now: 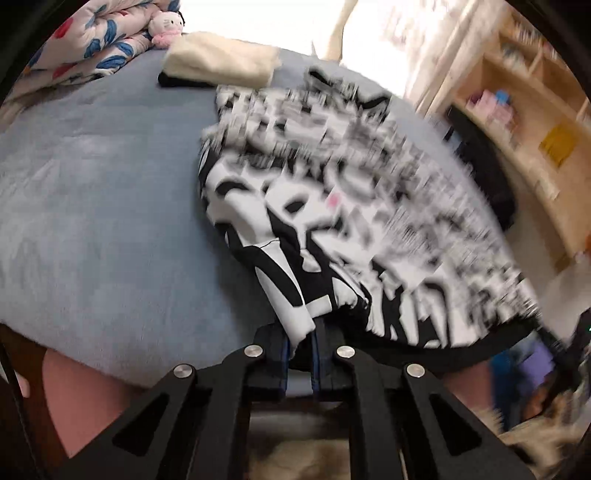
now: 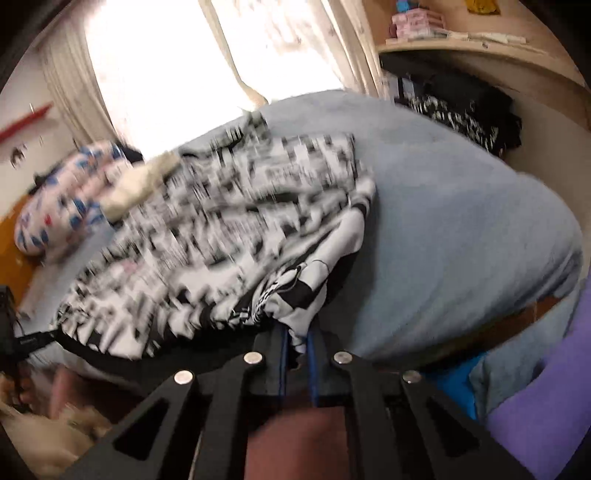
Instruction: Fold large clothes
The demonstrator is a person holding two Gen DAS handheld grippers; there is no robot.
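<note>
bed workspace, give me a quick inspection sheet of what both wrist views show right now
surface: blue bedspread, soft, bare on its near left side
job's things: black-and-white patterned garment spread on the bed, its near edge gathered at both corners
clutter: folded cream cloth on a dark item at the far end; floral quilt with a small pink plush toy
grippers: left gripper shut on the garment's near corner; right gripper shut on the other near corner
cables: nothing seen
surroundings: wooden shelves beside the bed, bright curtained window, dark clothes pile under the shelves; both views blurred
</note>
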